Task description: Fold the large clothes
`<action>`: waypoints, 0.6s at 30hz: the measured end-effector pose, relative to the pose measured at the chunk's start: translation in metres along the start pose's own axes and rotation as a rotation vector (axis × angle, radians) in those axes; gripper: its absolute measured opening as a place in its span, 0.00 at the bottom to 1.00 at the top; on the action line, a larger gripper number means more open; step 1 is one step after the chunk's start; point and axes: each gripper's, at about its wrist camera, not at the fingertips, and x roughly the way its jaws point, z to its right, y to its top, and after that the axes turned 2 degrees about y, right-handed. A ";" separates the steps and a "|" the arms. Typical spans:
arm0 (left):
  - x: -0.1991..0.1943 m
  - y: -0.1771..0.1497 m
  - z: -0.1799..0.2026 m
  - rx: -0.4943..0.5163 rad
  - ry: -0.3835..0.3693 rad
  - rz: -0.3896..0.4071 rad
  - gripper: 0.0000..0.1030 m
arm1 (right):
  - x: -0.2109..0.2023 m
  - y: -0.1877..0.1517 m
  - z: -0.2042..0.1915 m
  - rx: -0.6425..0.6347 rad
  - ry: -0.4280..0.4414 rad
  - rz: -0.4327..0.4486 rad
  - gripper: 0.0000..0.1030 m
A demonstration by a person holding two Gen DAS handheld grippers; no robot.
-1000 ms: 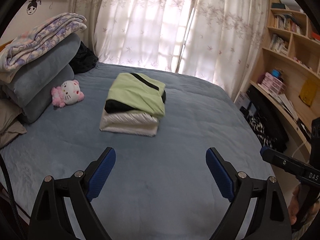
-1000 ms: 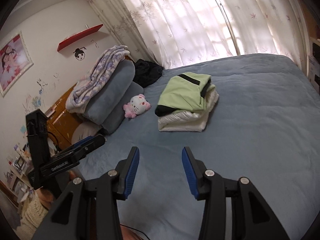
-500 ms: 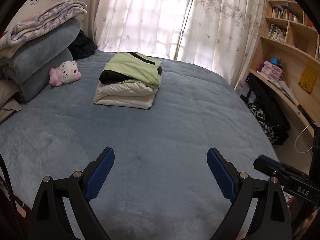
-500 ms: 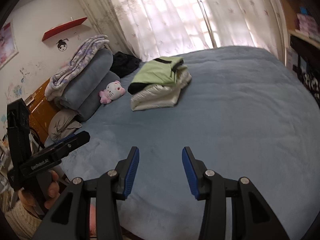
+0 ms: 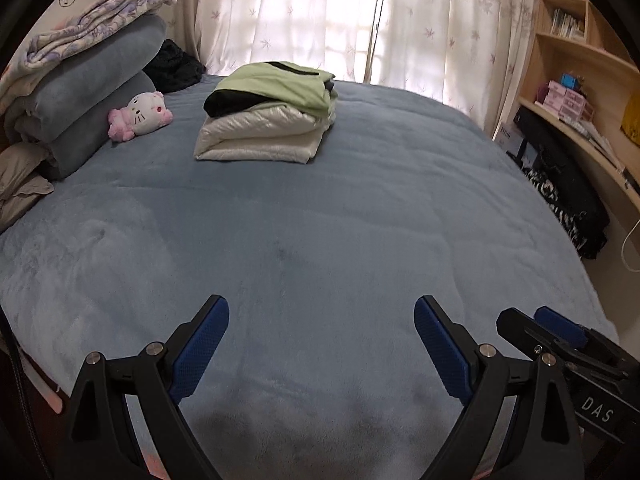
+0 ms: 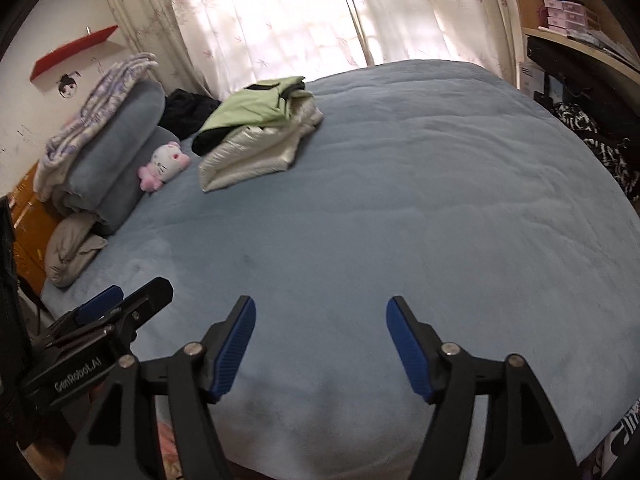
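At the far left, a stack of rolled blue-grey blankets [image 5: 92, 92] is lying against the wall, with a floral quilt [image 5: 88, 28] resting on top. Just beside the blankets, a pink-and-white plush cat [image 5: 140, 116] is sitting on the blue bedspread [image 5: 320, 220]. A black garment [image 5: 174, 66] is lying bunched at the far edge, behind the plush.

Right of the plush, toward the far side of the bed, the folded clothes are sitting in one pile: a light green jacket [image 5: 276, 86] with black trim is lying on top of a folded cream padded coat [image 5: 260, 136]. Both are well apart from the grippers.

At the near edge, the left gripper [image 5: 320, 344] is hanging over bare bedspread with its fingers wide apart, nothing between them. The right gripper [image 6: 320, 340] is positioned just beside it; its jaws are opening, nothing between them.

At the far right, a wooden bookshelf [image 5: 580, 64] is standing by the curtains [image 5: 360, 20].
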 end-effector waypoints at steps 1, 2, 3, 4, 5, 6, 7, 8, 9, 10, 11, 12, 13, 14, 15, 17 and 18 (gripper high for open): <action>0.001 -0.002 0.001 -0.001 -0.001 -0.006 0.90 | 0.001 -0.001 0.000 0.000 -0.011 0.003 0.74; 0.002 -0.003 0.001 -0.005 -0.003 -0.011 0.90 | 0.001 -0.002 0.001 0.001 -0.019 0.007 0.76; 0.003 -0.004 0.001 -0.011 -0.002 -0.016 0.90 | 0.001 -0.003 0.002 0.000 -0.031 0.013 0.77; 0.004 -0.005 0.001 -0.014 0.001 -0.020 0.90 | 0.002 -0.002 0.002 -0.001 -0.038 0.015 0.79; 0.005 -0.007 0.001 -0.018 0.005 -0.023 0.90 | 0.002 -0.003 0.003 0.000 -0.047 0.016 0.82; 0.006 -0.007 0.000 -0.021 0.008 -0.026 0.90 | 0.002 -0.004 0.005 0.001 -0.048 0.015 0.84; 0.007 -0.008 0.000 -0.022 0.009 -0.032 0.90 | 0.002 -0.004 0.006 0.003 -0.047 0.015 0.87; 0.008 -0.009 0.001 -0.022 0.009 -0.039 0.90 | 0.002 -0.004 0.007 0.004 -0.047 0.017 0.88; 0.009 -0.011 0.001 -0.023 0.010 -0.041 0.90 | 0.002 -0.004 0.008 0.004 -0.050 0.021 0.88; 0.008 -0.011 0.001 -0.020 0.011 -0.043 0.90 | 0.001 -0.004 0.008 0.002 -0.051 0.022 0.89; 0.009 -0.013 0.002 -0.015 0.013 -0.045 0.90 | 0.002 -0.005 0.008 0.001 -0.056 0.022 0.90; 0.009 -0.013 0.004 -0.010 0.015 -0.047 0.90 | 0.002 -0.006 0.009 0.001 -0.057 0.021 0.90; 0.010 -0.014 0.004 -0.008 0.017 -0.049 0.90 | 0.003 -0.006 0.008 0.001 -0.056 0.020 0.90; 0.010 -0.014 0.005 -0.007 0.018 -0.049 0.90 | 0.003 -0.007 0.009 0.002 -0.054 0.016 0.90; 0.010 -0.015 0.006 -0.004 0.020 -0.051 0.90 | 0.004 -0.008 0.009 0.002 -0.054 0.014 0.90; 0.009 -0.016 0.008 -0.002 0.024 -0.049 0.90 | 0.004 -0.008 0.011 0.005 -0.052 0.015 0.91; 0.009 -0.016 0.008 -0.002 0.025 -0.047 0.90 | 0.003 -0.008 0.011 0.005 -0.050 0.016 0.92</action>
